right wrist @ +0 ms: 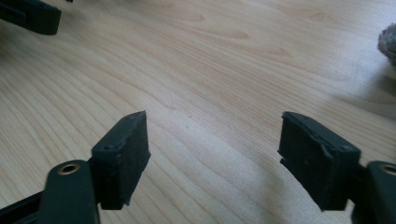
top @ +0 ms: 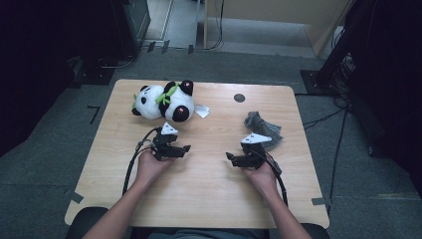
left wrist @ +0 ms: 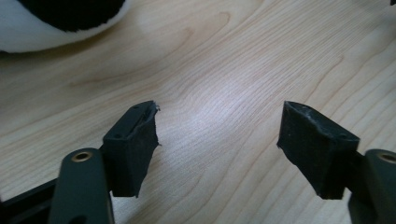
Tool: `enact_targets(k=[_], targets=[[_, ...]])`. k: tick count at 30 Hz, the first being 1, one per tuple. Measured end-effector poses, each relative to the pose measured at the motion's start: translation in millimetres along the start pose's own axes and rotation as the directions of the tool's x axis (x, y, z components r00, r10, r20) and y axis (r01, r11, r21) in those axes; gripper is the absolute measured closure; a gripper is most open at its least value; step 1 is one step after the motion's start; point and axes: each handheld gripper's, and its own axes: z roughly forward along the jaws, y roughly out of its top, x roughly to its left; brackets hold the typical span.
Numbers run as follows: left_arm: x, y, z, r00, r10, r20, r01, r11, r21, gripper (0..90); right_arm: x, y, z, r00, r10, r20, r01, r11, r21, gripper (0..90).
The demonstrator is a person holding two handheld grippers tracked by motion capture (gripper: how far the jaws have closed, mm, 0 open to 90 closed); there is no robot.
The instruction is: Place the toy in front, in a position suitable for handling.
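Your left gripper (top: 185, 149), jaws apart and empty, sits just below the panda toy (top: 164, 101); your right gripper (top: 230, 157), also apart, lies farther away.

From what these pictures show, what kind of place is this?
Probably a lab or workshop set up for recording. A small wooden table stands on grey carpet, dark equipment stands and cables surround it, and black tape marks are on the floor.

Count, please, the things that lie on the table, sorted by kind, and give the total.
Panda plush toy: 1
Grey crumpled cloth: 1
White paper tag: 1
Dark round spot on the table: 1
Total: 4
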Motion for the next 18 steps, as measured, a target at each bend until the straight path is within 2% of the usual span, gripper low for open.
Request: enact_targets(k=[2, 5, 7, 9, 12, 15, 16, 18], targets=[[1.1, 1.3, -3.2, 1.0000, 0.005, -0.001, -0.005, 1.0000, -0.004, 29.2, -1.1, 1.9, -3.2, 0.9999, 0.016, -0.006, -0.016, 1.000, -0.005, 26.4], [4.3, 3.5, -8.8, 1.0000, 0.002, 0.000, -0.002, 0.9999, -0.010, 29.4, -2.4, 5.7, -7.5, 1.0000, 0.009, 0.002, -0.009, 1.000, -0.002, 27.8], [6.9, 5.1, -11.8, 0.9999, 0.000, 0.014, 0.000, 1.0000, -0.007, 31.7, -4.4, 9.7, -10.3, 1.0000, 0.007, -0.007, -0.007, 1.000, 0.004, 30.3], [8.5, 6.2, -14.6, 0.9999, 0.007, 0.009, -0.007, 1.0000, -0.007, 31.5, -7.6, 13.2, -13.1, 0.9999, 0.008, -0.011, -0.008, 1.000, -0.005, 31.0], [10.8, 7.3, -19.2, 0.9998, -0.001, 0.019, 0.001, 0.9993, -0.037, 32.0, -11.7, 14.3, -16.1, 0.9999, 0.008, -0.011, -0.008, 1.000, -0.024, 32.6], [11.4, 10.1, -23.1, 0.9995, 0.025, 0.020, -0.024, 0.9987, -0.046, 31.5, -14.2, 14.9, -17.9, 0.9999, 0.009, -0.007, -0.009, 1.000, -0.028, 34.3], [11.7, 11.8, -24.1, 0.9988, 0.042, 0.026, -0.041, 0.9986, -0.034, 31.5, -14.2, 15.1, -18.0, 1.0000, 0.006, -0.004, -0.006, 1.000, -0.029, 34.3], [12.4, 13.5, -25.1, 0.9985, 0.047, 0.028, -0.046, 0.9987, -0.022, 30.5, -14.9, 17.6, -18.3, 0.9999, 0.006, -0.011, -0.006, 1.000, -0.015, 34.5]])
